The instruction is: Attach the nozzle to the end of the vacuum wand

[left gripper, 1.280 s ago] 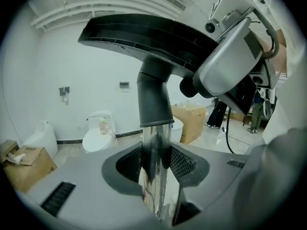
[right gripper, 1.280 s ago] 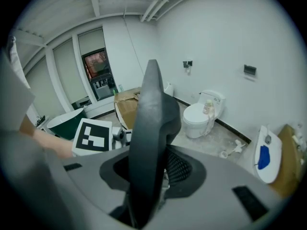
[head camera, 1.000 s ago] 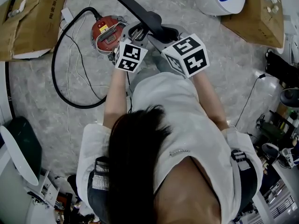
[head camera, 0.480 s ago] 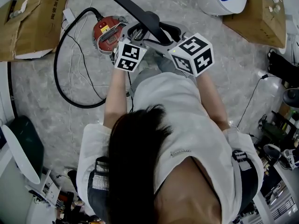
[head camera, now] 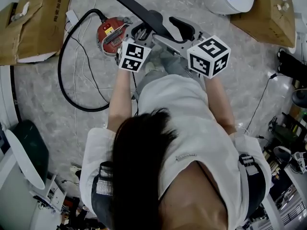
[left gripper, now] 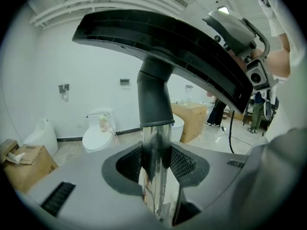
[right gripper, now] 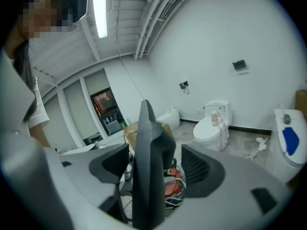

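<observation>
Left gripper [left gripper: 154, 163]: nearest to me, clamped on the chrome wand [left gripper: 154, 181], both pads pressing the tube.
Right gripper [right gripper: 156, 164]: jaws wide and just been opening; the nozzle's dark edge stands between them, but neither pad is on it.
Wand: rises straight out of the left grip, held off the floor in front of the person.
Nozzle [left gripper: 158, 42]: the black floor head sits at the top of the wand, its neck [left gripper: 154, 99] sleeved over the tube's end, the long bar tilted across the left gripper view.
Canister [head camera: 110, 35]: red body on the floor just beyond the grippers, black hose [head camera: 62, 80] looping off to the left of the head view.
Farther out: a cardboard box [head camera: 33, 23] on the floor, a white toilet [left gripper: 98, 131] by the far wall.
Done: I'd call the joining made, since the neck is over the wand and the right grip is off it.
Left to do: little, perhaps a check push. I can't tell from here whether the neck is fully seated.
Change: a second ago the right gripper's marker cube [head camera: 208, 56] sat close beside the left one, jaws much narrower round the nozzle. Now it has swung out to the right and back. The left gripper has kept its place on the wand.
</observation>
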`<move>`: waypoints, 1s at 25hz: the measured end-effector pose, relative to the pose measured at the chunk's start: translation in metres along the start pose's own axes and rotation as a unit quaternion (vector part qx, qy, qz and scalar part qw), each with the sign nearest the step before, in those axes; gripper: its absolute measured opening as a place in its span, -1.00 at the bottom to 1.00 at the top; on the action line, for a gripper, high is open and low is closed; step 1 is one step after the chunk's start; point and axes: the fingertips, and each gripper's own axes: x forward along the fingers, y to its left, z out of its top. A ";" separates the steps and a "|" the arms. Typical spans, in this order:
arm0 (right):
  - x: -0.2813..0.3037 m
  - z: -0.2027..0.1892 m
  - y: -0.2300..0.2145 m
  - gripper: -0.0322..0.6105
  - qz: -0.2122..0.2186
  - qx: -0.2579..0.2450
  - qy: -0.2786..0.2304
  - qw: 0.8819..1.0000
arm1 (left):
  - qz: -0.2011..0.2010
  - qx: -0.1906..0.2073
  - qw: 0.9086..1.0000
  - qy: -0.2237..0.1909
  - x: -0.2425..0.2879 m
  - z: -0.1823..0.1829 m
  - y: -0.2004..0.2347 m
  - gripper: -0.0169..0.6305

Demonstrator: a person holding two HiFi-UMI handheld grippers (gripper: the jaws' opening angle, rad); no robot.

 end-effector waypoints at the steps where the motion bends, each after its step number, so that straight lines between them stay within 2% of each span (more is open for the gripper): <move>1: -0.002 0.002 -0.002 0.13 -0.002 0.004 -0.011 1.000 | -0.001 0.000 1.000 0.001 0.001 -0.001 0.000 -0.49; 8: -0.018 0.016 -0.017 0.13 -0.002 0.051 -0.069 0.996 | 0.004 -0.006 1.000 0.003 0.004 -0.001 0.005 -0.49; 11: -0.027 0.025 -0.032 0.12 -0.008 0.100 -0.114 0.988 | 0.006 -0.008 1.000 0.005 0.008 -0.001 0.007 -0.49; 14: -0.040 0.025 -0.051 0.12 -0.037 0.139 -0.150 0.978 | 0.002 -0.006 1.000 0.008 0.011 -0.001 0.005 -0.49; 19: -0.047 0.009 -0.072 0.09 -0.079 0.152 -0.139 0.975 | 0.004 -0.009 1.000 0.008 0.015 -0.002 0.008 -0.49; 25: -0.059 -0.006 -0.099 -0.46 -0.151 0.158 -0.146 0.965 | 0.005 -0.012 1.000 0.012 0.019 -0.001 0.005 -0.49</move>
